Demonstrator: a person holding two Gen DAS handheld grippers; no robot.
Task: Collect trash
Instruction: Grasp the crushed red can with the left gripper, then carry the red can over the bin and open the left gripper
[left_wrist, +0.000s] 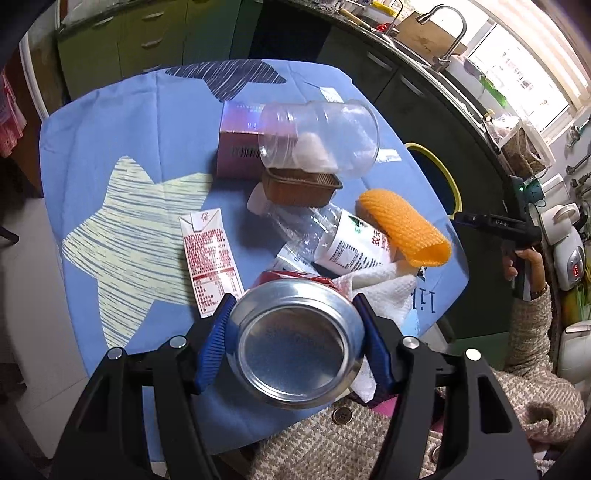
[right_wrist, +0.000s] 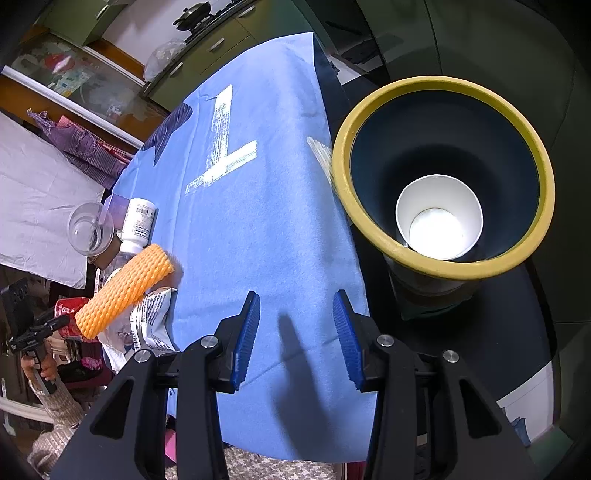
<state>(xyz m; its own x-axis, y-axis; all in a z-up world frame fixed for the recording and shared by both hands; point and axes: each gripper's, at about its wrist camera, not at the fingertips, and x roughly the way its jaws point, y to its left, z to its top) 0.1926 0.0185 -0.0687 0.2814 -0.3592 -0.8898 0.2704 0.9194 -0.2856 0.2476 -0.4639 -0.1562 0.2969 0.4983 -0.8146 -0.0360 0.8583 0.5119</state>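
My left gripper (left_wrist: 295, 332) is shut on a red drink can (left_wrist: 295, 339), silver bottom facing the camera, held above the near edge of the blue table (left_wrist: 140, 122). Beyond it lie a white paper towel (left_wrist: 384, 295), a milk carton (left_wrist: 210, 258), a crushed plastic bottle (left_wrist: 332, 236), an orange foam net (left_wrist: 406, 229), a brown tray (left_wrist: 299, 188), a clear jar (left_wrist: 321, 136) and a pink box (left_wrist: 236, 151). My right gripper (right_wrist: 295, 332) is open and empty over the table's edge, beside the yellow-rimmed bin (right_wrist: 443, 269), which holds a white paper cup (right_wrist: 439, 218).
The bin's rim (left_wrist: 443, 173) shows past the table's right edge in the left wrist view. A kitchen counter with sink and tap (left_wrist: 447, 37) runs behind. In the right wrist view the foam net (right_wrist: 125, 291), a crumpled wrapper (right_wrist: 151, 321) and a white bottle (right_wrist: 136, 225) lie left.
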